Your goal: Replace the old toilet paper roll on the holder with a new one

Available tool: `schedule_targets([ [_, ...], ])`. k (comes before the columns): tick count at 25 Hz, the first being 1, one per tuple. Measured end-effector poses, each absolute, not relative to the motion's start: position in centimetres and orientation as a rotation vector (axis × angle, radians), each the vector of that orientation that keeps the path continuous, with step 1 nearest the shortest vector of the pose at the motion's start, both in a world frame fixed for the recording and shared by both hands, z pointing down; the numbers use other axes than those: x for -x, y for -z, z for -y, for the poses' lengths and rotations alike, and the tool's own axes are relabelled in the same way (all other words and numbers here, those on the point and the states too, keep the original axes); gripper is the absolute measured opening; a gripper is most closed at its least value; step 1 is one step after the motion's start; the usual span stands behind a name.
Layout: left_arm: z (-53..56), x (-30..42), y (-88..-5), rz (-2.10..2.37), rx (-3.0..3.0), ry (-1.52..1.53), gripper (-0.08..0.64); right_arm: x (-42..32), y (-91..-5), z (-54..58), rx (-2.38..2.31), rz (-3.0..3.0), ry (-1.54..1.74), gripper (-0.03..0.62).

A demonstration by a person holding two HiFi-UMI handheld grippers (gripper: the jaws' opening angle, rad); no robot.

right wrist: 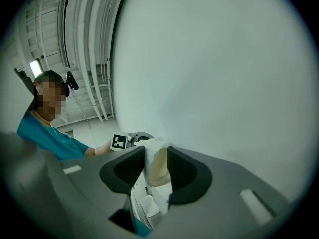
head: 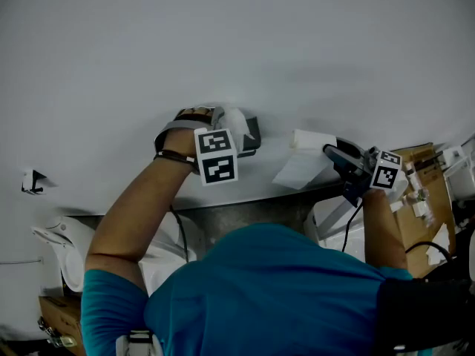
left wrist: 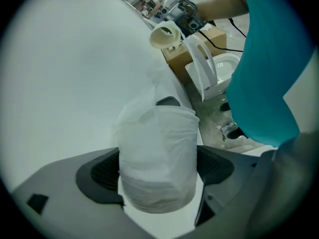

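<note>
A white paper roll [left wrist: 157,153] stands against the white wall, with a dark holder part [left wrist: 168,101] showing behind it. My left gripper [left wrist: 158,176] points down at it, jaws spread wide on either side, not squeezing. In the head view this gripper [head: 239,128] sits at the wall by the same roll [head: 233,119] and the dark holder [head: 253,135]. My right gripper [head: 335,154] is held level to the right, shut on a thin old roll [head: 312,141] with a loose sheet hanging. In its own view, that roll's beige core [right wrist: 158,164] is pinched between the pads [right wrist: 182,173].
A white toilet [left wrist: 222,68] and a cardboard box [left wrist: 199,44] stand by the wall below the right gripper. Another view of the box [head: 427,199] shows at the right. A white fixture [head: 63,247] and a small wall fitting [head: 31,180] are at the left.
</note>
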State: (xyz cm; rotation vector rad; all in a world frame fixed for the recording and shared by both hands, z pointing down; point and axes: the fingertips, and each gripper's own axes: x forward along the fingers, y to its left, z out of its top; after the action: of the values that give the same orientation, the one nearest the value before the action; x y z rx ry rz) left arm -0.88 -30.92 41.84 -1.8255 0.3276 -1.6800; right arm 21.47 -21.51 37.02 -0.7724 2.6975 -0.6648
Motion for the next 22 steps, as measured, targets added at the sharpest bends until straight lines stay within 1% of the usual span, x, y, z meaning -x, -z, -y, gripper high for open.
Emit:
schedule_targets([
  [11,29.8,0.3,-40.8,-0.371,1.827,1.62,0.437,-22.5,-37.0,22.3,0.719,-2.707,0.672,0.146],
  [22,25.2,-7.1,-39.9,-0.431,1.821,1.516,0.437,-26.3,-35.8,22.9,0.656,-2.728,0.643,0.146],
])
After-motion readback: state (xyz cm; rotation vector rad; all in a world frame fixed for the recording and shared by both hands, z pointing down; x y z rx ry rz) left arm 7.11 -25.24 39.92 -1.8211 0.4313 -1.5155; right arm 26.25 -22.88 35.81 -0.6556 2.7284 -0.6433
